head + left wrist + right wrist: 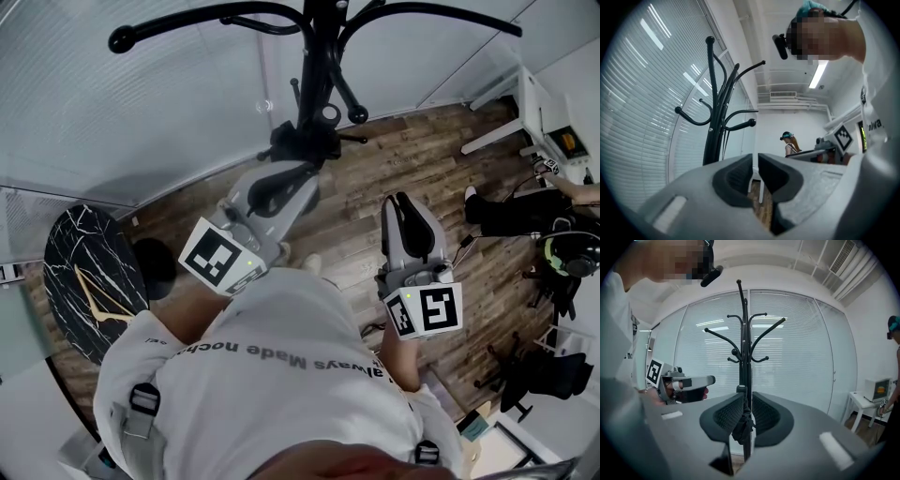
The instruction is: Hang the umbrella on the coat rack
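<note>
The black coat rack (314, 56) stands ahead of me against the blinds, and both gripper views show it too (712, 131) (744, 348). A folded dark umbrella (298, 145) hangs close against its pole. In the right gripper view this umbrella (740, 425) shows through the slit between the jaws, beyond them. Which hook bears it I cannot tell. My left gripper (298, 176) (755, 164) points at the rack's foot, shut and empty. Off to the right, my right gripper (401, 199) (746, 404) is shut with nothing in it, a little back from the rack.
A round black marble table (89, 281) stands at the left. A white table (534, 103) with a small appliance is at the far right, with a seated person (525, 211) beside it. Another person (789, 143) stands farther back. White blinds (141, 94) close off the space behind the rack.
</note>
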`<state>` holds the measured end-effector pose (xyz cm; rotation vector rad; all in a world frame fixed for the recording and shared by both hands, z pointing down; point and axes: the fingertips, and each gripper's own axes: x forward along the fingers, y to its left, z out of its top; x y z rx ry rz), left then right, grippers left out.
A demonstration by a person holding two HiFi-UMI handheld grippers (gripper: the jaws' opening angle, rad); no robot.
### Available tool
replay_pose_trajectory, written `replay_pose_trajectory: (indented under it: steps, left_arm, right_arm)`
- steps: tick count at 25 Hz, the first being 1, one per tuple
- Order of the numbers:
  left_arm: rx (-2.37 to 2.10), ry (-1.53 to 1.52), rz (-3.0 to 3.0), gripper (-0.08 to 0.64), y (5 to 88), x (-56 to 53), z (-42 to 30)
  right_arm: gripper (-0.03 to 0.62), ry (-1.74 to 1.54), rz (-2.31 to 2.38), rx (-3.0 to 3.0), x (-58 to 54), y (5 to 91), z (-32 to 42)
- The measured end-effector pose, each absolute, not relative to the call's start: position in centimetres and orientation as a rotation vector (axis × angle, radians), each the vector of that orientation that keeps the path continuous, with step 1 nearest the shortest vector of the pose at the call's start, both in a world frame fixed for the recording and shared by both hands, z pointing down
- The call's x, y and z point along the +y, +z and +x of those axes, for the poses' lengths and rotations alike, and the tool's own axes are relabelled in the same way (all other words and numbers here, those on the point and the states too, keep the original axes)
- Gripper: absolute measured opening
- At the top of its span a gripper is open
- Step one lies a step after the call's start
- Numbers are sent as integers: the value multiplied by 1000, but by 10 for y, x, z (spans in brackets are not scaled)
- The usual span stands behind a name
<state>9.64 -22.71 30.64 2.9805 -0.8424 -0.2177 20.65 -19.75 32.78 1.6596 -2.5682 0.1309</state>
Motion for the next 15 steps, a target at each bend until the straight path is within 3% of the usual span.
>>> replay_pose_trajectory:
  steps: [15]
  left_arm:
    - [-858, -214, 2983, 37, 303, -240, 86]
  right_arm:
    - [57, 141, 1654, -2557, -212, 330, 199]
